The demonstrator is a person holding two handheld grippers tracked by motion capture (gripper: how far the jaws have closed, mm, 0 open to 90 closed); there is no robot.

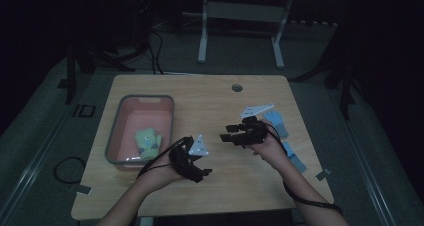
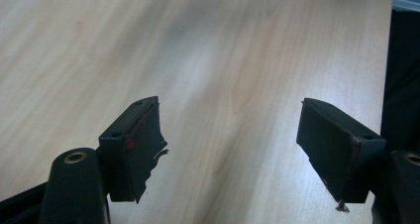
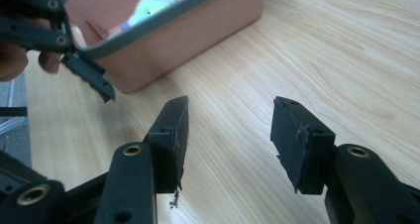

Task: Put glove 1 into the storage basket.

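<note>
Dim surroundings frame the wooden worktop, where the left gripper at lower centre and the right gripper at centre both hover released and empty, while the green-yellow soft toy lies inside the pink bin at centre left.

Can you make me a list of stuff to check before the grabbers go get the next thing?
1. Left gripper open, nothing between its jaws: ok.
2. Right gripper open and empty: ok.
3. Pink bin upright on the table, with room left: ok.
4. Green soft toy lying inside the bin: ok.
5. Blue thing near the right hand, not covered: ok.
6. What the blue thing is, and how best to grip it: cannot tell, too dark.
</note>
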